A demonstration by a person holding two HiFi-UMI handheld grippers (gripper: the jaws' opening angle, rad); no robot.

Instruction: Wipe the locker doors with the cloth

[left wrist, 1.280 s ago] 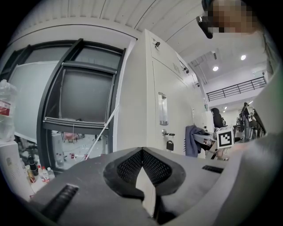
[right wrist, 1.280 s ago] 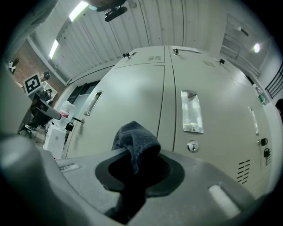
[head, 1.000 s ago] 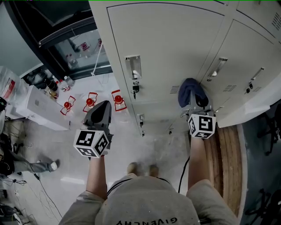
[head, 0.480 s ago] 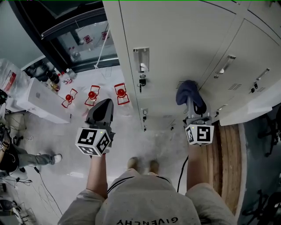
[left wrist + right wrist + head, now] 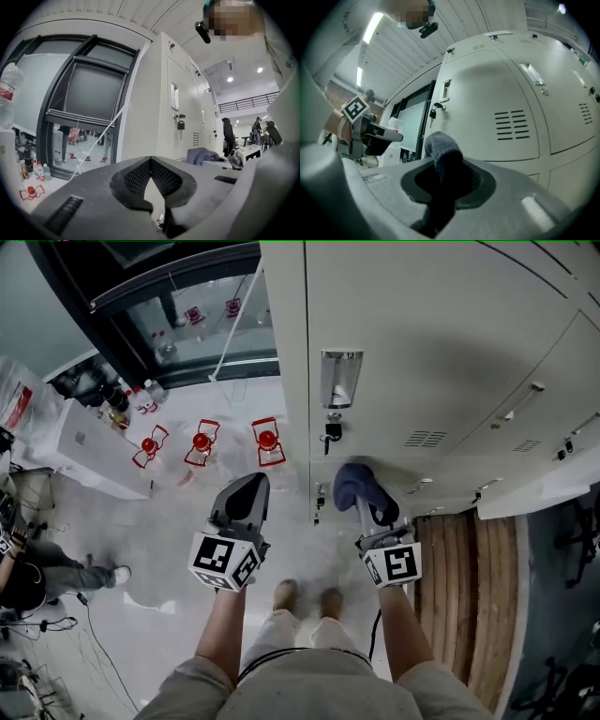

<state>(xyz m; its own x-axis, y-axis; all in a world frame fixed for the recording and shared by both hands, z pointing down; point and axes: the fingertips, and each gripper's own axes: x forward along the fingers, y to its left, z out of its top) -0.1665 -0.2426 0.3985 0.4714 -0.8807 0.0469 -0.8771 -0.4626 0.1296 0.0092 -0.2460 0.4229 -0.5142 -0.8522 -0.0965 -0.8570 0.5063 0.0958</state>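
**Cloth low on the locker door**

Head view: the right gripper (image 5: 367,512) is clamping the blue cloth (image 5: 357,486) at the locker door (image 5: 422,352), just below the padlock (image 5: 332,431). The left gripper (image 5: 246,495) is hovering left of the padlock (open floor, red stands (image 5: 202,442) beyond).

Left gripper view: the jaws are meeting, gripping nothing.

Right gripper view: the cloth is filling the jaws.

right claw (image 5: 368,512) + cloth (image 5: 353,485) | slid left across door | nearer padlock (image 5: 331,431)

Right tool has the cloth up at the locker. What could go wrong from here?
1. The cloth sits close to the hanging padlock; a sweep that way could snag it.
2. Only a bunched wad sticks out of the right tool, so its hard tips may scrape the locker door instead of wiping.
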